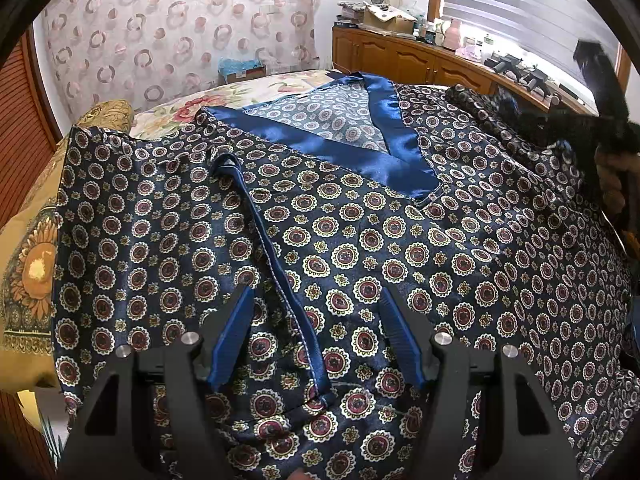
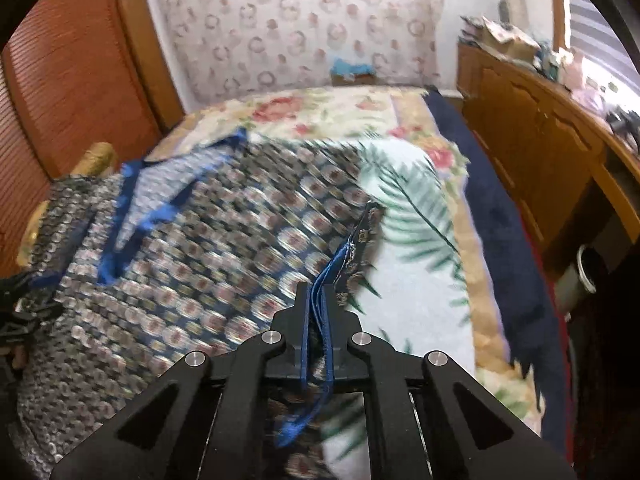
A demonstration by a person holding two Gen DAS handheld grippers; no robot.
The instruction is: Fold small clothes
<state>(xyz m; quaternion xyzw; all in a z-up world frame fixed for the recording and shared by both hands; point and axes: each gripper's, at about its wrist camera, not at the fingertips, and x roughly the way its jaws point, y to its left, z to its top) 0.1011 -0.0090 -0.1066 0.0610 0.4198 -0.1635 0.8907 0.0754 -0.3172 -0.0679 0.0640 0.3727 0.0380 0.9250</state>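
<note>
Pinching what looks like robe point(image 2: 208, 248) trim, right gripper point(image 2: 316, 290); left gripper point(image 1: 316, 300) gapes.

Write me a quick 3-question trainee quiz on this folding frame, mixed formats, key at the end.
1. True or false: the left gripper has its jaws shut on the patterned garment.
2. Multiple choice: what do the right gripper's jaws hold? A) the blue-trimmed edge of the garment B) the palm-leaf sheet C) nothing
3. Fill in: in the left wrist view, the garment's neckline is bordered by a shiny blue satin ____.

Key: 1 false (jaws spread above the fabric, the blue belt loop between them); 2 A; 3 trim.
</note>
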